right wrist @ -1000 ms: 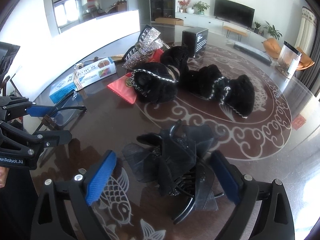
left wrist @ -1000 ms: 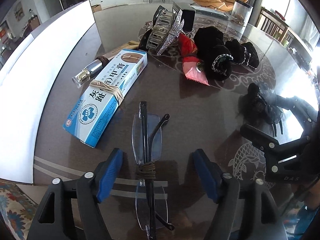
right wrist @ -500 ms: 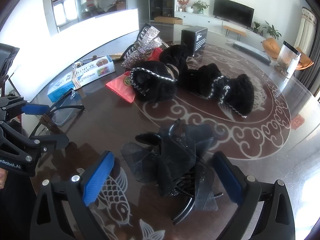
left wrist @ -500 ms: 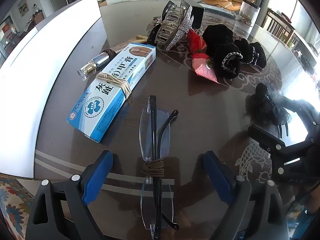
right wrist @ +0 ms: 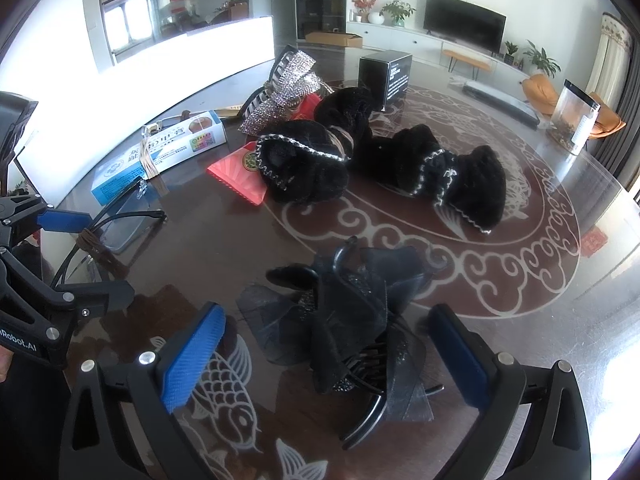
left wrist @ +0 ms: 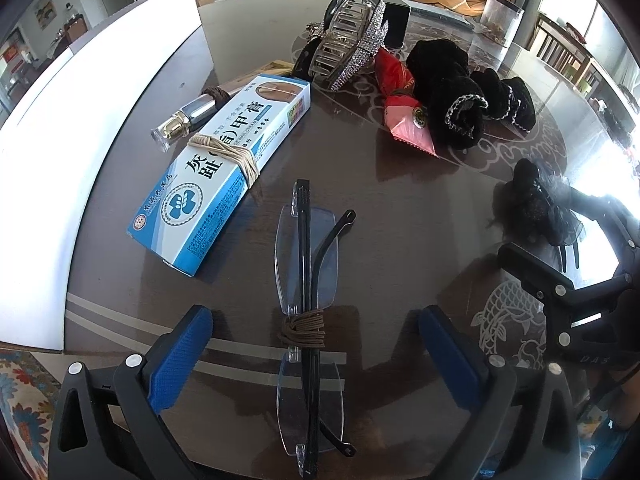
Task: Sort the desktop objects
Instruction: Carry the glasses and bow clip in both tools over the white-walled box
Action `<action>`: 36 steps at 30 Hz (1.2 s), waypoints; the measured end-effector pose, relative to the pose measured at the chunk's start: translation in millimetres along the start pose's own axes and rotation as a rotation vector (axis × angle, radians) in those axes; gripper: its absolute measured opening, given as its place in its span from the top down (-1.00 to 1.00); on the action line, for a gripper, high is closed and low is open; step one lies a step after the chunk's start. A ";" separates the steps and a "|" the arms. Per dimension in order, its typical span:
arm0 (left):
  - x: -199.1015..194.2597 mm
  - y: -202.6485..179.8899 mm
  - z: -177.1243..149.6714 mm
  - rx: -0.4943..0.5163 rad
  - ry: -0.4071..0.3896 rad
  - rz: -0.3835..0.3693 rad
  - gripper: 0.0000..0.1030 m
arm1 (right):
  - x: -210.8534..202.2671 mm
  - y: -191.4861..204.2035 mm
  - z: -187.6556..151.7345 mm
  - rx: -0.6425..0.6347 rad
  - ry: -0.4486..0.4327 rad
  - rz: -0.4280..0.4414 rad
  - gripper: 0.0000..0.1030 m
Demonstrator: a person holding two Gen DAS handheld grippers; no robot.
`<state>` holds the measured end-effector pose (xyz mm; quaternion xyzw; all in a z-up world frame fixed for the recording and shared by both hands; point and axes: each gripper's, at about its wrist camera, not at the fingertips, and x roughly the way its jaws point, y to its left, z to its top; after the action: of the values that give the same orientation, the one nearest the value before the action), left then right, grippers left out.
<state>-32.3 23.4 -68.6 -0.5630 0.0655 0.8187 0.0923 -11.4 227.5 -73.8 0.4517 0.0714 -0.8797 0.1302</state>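
You are opening both jaws wide: left hand-held gripper [left wrist: 314,354] straddling, not touching, the folded glasses [left wrist: 307,312] near the tabletop [left wrist: 400,208] edge; right hand-held gripper [right wrist: 326,354] straddling the black hair clip [right wrist: 348,316], untouched.

A dark glossy table [right wrist: 600,264] is patterned with pale scrolls and fish. Behind it a television [right wrist: 464,26] is mounted above a long white cabinet [right wrist: 416,42] (potted plants [right wrist: 396,10] are set on top). An orange chair [right wrist: 540,86] and a patterned rug [left wrist: 20,392] are seen at the edges
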 end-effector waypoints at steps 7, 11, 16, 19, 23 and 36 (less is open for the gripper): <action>-4.2 -4.1 -2.1 0.042 0.027 -0.016 -1.00 | 0.2 -0.9 0.5 0.001 0.000 0.006 -0.97; -16.6 -10.6 -5.0 0.096 -0.028 -0.040 -0.34 | -6.2 -3.6 7.7 -0.019 -0.006 0.024 0.14; -30.0 4.4 -10.8 0.057 -0.056 -0.176 0.77 | -20.8 -15.7 16.2 0.033 0.011 0.075 0.26; -48.0 29.1 -16.1 -0.014 -0.116 -0.255 0.77 | -43.7 -18.4 17.6 0.050 -0.027 0.085 0.26; -70.7 49.3 -24.1 -0.062 -0.183 -0.296 0.78 | -61.1 -14.9 21.7 0.044 -0.052 0.091 0.26; -169.9 210.8 11.0 -0.330 -0.384 -0.049 0.78 | -78.3 143.7 185.1 -0.188 -0.256 0.376 0.26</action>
<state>-30.4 -192.8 94.7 -0.4061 -0.1013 0.9077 0.0300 -69.2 58.0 96.5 0.3276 0.0504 -0.8797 0.3411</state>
